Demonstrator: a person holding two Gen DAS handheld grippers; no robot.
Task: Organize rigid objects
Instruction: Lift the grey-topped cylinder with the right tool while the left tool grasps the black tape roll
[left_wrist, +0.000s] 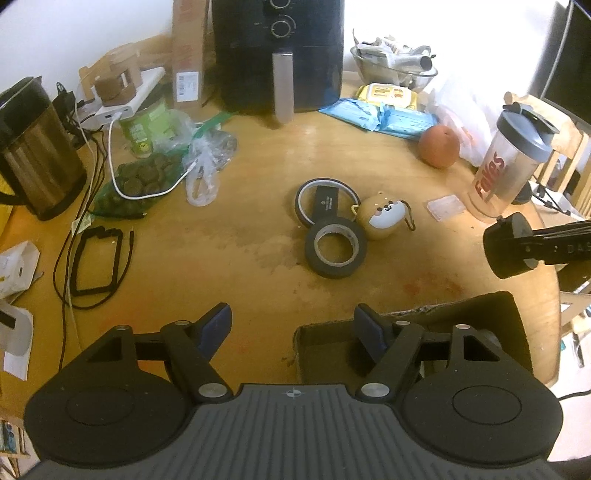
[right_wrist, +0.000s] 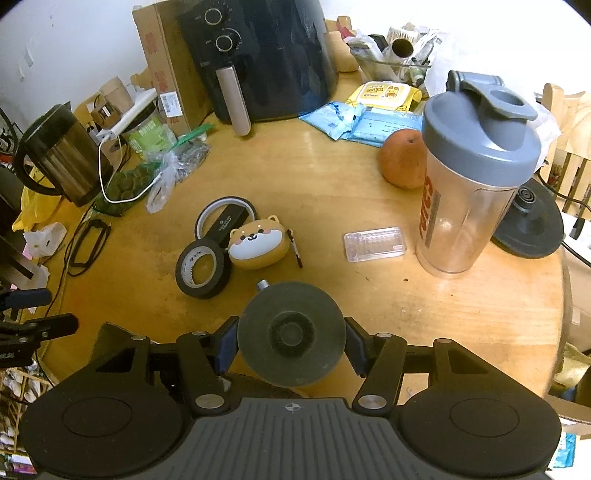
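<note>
On the left of the wooden table (right_wrist: 332, 177) stood a steel kettle (right_wrist: 59, 155), with a bagged stack of dark discs (right_wrist: 129, 184) just beside it. The left gripper (left_wrist: 291, 328) hung above the near table edge with its jaws wide apart and nothing between them; its right finger (left_wrist: 369, 332) lay over the open cardboard box (left_wrist: 461, 317).

Near mid-table, a black tape roll (right_wrist: 202, 268) touched a thin ring of tape (right_wrist: 225, 216), across which rested a black bar (right_wrist: 227, 223). A dog-faced case (right_wrist: 258, 245) sat against both.

The right gripper (right_wrist: 291, 345) held a dark round suction-cup disc (right_wrist: 291, 334), its blue pads (right_wrist: 226, 345) pressed on either rim, above the near table edge and the box.

Further right lay a clear plastic case (right_wrist: 375, 243), an orange fruit (right_wrist: 402, 158) and, just beside both, an upright shaker bottle (right_wrist: 469, 184) with a grey lid.
</note>
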